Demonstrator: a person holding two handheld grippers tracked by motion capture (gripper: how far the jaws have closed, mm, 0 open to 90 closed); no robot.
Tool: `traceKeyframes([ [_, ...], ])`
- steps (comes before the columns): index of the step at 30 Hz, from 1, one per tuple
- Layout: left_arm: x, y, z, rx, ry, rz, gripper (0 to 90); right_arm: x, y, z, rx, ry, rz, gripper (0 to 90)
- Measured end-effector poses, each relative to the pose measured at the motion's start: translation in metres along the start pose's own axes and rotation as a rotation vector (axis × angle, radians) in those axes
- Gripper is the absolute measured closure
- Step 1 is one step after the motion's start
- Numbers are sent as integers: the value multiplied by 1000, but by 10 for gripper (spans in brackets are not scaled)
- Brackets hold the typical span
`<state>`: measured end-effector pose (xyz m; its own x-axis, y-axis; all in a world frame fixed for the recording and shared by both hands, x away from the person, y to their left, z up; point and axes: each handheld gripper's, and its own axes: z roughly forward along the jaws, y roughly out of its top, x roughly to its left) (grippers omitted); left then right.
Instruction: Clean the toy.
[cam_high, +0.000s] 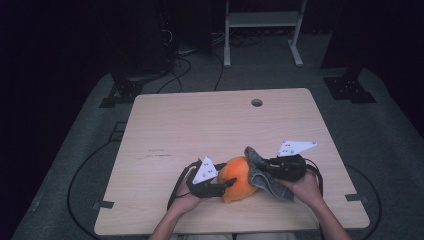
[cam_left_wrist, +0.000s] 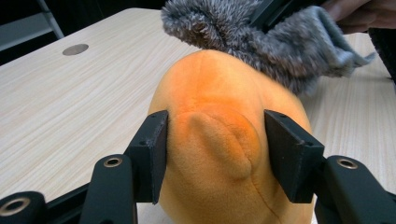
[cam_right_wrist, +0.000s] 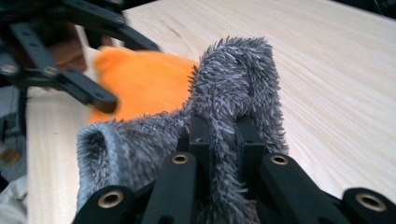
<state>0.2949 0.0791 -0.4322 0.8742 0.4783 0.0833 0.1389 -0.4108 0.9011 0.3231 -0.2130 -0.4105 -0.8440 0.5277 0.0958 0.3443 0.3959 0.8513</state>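
Orange plush toy (cam_left_wrist: 219, 140) clamped between left gripper (cam_left_wrist: 215, 154) jaws, grey fuzzy cloth (cam_right_wrist: 233, 107) pinched in right gripper (cam_right_wrist: 223, 140) jaws.

On the table (cam_high: 165, 125), near my edge, the plush toy (cam_high: 235, 177) sits between my left gripper (cam_high: 222, 186) and right gripper (cam_high: 260, 165); the cloth (cam_high: 262, 177) drapes against its right side.

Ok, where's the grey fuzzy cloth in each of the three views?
High view: grey fuzzy cloth right of centre near the front edge, draped against the orange plush toy.
Left gripper view: top right, over the toy.
Right gripper view: centre, clamped in the right gripper.
Shared landmark: the orange plush toy.
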Motion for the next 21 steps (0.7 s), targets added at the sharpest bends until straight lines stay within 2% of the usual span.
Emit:
traceKeyframes([
  [3, 1, 0, 0, -2, 1, -9, 396, -6, -4, 0, 1, 10, 27, 801],
  [4, 6, 4, 0, 5, 14, -61, 343, -6, -5, 1, 2, 33, 50, 801],
  [5, 6, 4, 0, 5, 14, -61, 283, -6, -5, 1, 2, 33, 50, 801],
  [6, 12, 7, -1, 14, 36, -139, 242, -2, -5, 2, 8, 36, 40, 802],
  [7, 15, 8, -2, 12, 46, -173, 226, 0, -5, 2, 12, 44, 42, 802],
  [9, 18, 8, -4, -3, 20, -223, 209, 4, -5, 1, 25, 67, 40, 802],
  [11, 17, 8, -4, 3, 9, -222, 190, 7, -5, 0, 27, 72, 30, 802],
  [12, 14, 10, -2, 21, -35, -212, 183, 11, -5, -1, 37, 75, 12, 802],
  [13, 14, 10, -2, 21, -35, -212, 181, 12, -5, -1, 41, 85, 13, 802],
  [15, 7, 11, 7, 88, -43, -181, 181, 13, -6, -1, 42, 107, 13, 802],
  [16, 5, 11, 9, 83, -39, -169, 202, 14, -7, -2, 49, 109, 11, 802],
  [17, 5, 11, 9, 83, -39, -169, 273, 14, -8, -2, 49, 104, 10, 802],
  [18, 2, 12, 8, 75, -26, -120, 339, 12, -9, -3, 48, 106, 18, 802],
  [19, 2, 12, 8, 75, -26, -120, 403, 12, -9, -3, 48, 106, 18, 802],
  [20, 1, 16, 7, 34, -20, -67, 435, 9, -10, -7, 34, 102, 29, 802],
  [21, 1, 16, 7, 34, -20, -67, 450, 9, -10, -7, 34, 102, 29, 802],
])
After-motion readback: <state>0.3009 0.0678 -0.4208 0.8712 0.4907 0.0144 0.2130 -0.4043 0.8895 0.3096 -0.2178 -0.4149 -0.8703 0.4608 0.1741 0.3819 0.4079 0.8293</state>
